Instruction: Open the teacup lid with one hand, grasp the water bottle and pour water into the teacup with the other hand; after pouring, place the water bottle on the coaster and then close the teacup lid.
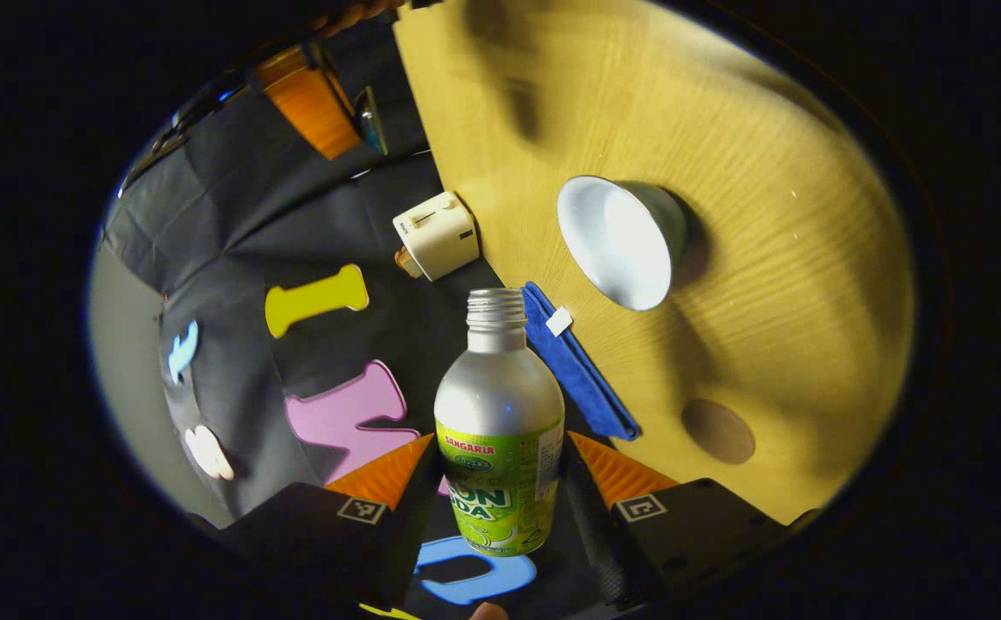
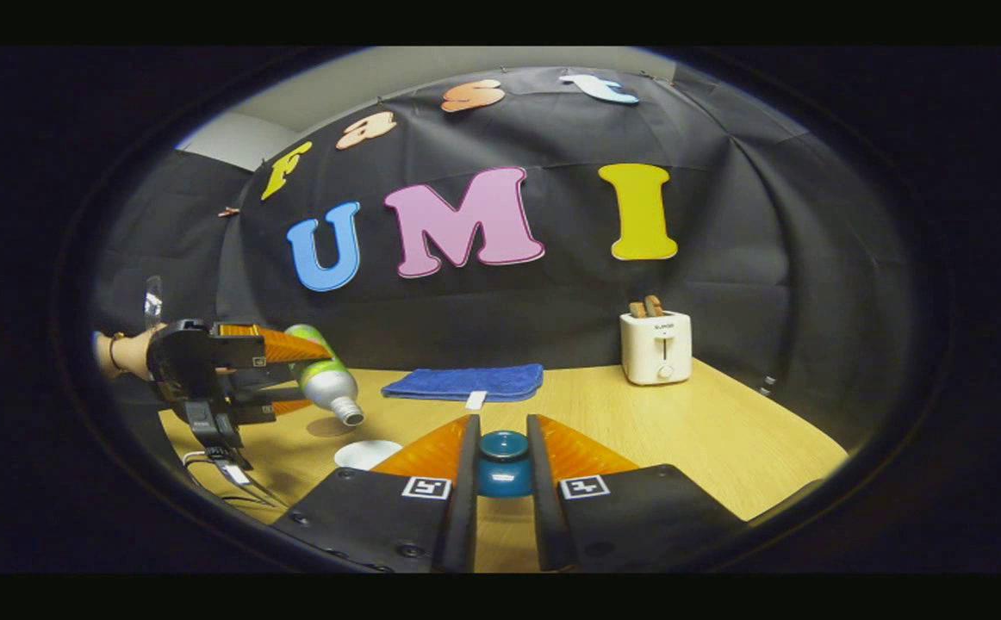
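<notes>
Left gripper view: your left gripper (image 1: 500, 491) clamps the uncapped silver, green-labelled water bottle (image 1: 500, 430), tilted toward the open white teacup (image 1: 617, 241) but not yet pouring, while your right gripper (image 2: 503, 465) grips the blue teacup lid (image 2: 503, 455); pouring, round brown coaster (image 1: 718, 430) placement and re-lidding remain.

One bottle (image 1: 499, 430), one teacup (image 1: 621, 241), perhaps one coaster (image 1: 718, 430).
</notes>
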